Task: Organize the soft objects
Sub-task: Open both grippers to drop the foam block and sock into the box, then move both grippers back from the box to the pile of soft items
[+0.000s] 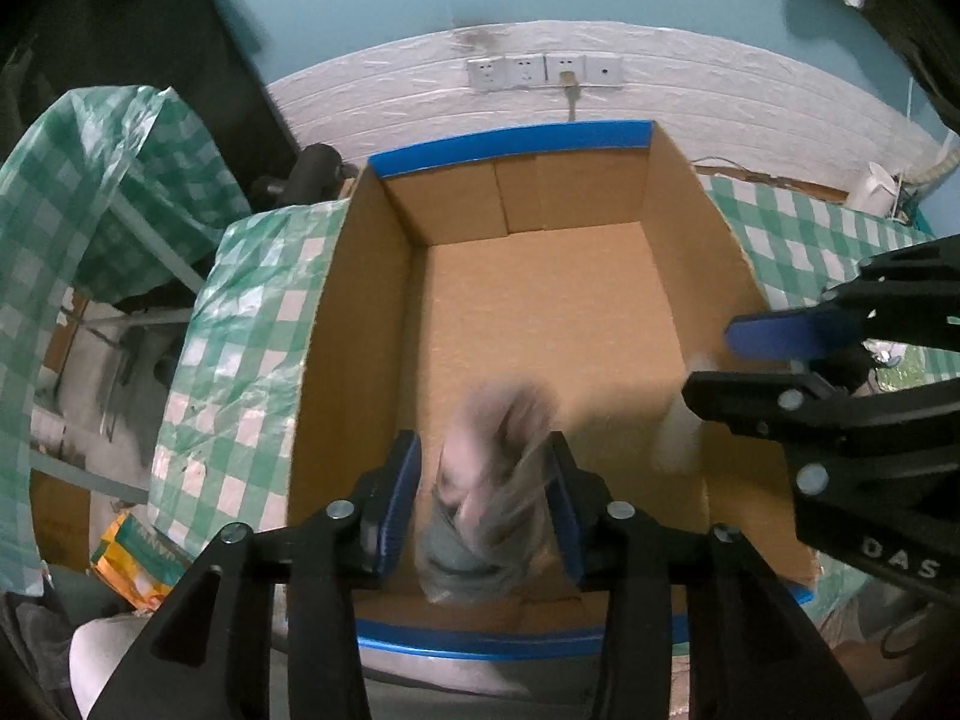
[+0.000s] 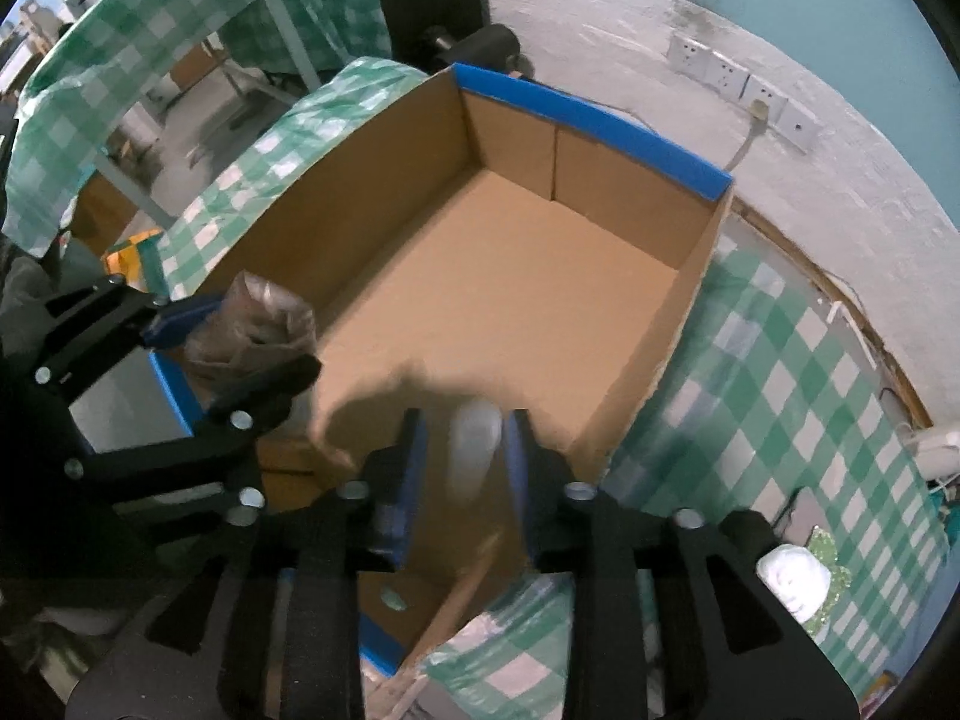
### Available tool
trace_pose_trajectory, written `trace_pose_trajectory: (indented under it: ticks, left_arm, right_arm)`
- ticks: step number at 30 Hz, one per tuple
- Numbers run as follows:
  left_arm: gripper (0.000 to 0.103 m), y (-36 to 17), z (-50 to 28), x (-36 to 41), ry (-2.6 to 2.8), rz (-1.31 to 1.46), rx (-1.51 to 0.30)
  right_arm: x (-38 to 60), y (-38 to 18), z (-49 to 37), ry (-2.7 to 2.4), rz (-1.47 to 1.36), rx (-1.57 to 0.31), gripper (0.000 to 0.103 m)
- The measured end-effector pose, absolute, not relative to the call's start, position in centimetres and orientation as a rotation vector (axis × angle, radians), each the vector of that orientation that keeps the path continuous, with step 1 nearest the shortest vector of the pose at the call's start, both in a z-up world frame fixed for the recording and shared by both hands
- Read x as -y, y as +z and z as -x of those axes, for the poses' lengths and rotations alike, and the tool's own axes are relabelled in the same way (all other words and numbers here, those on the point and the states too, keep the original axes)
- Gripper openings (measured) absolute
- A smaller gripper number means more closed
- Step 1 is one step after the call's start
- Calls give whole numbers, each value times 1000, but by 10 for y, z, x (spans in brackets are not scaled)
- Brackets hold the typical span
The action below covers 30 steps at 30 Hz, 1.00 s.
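An open cardboard box (image 1: 360, 330) with blue-taped rims sits on a green checked cloth, its floor bare. My left gripper (image 1: 486, 444) hangs over the box's near end. A blurred pinkish-grey bundle in clear plastic (image 1: 486, 480) sits loosely between its spread blue pads. From the right wrist view the same bundle (image 2: 264, 318) shows between the left gripper (image 2: 240, 342) fingers. My right gripper (image 2: 465, 420) is over the box (image 2: 360, 180) too. A blurred white soft object (image 2: 474, 444) is between its pads, with a gap on its left side. In the left wrist view the right gripper (image 1: 708, 360) is above that white object (image 1: 678, 438).
The checked tablecloth (image 2: 780, 390) surrounds the box. A white rolled item (image 2: 792, 582) lies on it to the right. Wall sockets (image 1: 540, 72) with a plugged cable sit behind the box. An orange package (image 1: 132, 558) lies low on the left.
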<state>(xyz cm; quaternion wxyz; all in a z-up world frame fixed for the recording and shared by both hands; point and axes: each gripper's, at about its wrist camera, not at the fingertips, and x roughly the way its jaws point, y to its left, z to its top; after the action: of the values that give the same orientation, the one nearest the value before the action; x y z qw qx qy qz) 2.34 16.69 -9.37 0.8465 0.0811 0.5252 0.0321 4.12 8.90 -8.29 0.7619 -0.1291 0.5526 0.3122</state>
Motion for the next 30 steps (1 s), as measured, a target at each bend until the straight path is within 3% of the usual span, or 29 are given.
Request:
trace_pose_trajectory:
  ticks: [3,8,30]
  left_arm:
    - [55,-92,-23,-172,76,-158,-1100]
    - [62,-88,-22,-169,75,-159,-1091]
    - [66,-68,-26,-111,-32,-218,-1035]
  right_arm:
    - [-82,-80,-42,660,269,-1184,49]
    - [-67,-74,-48,633,239,-1177,50]
    - [35,-64,-45,485,178,-1161,60]
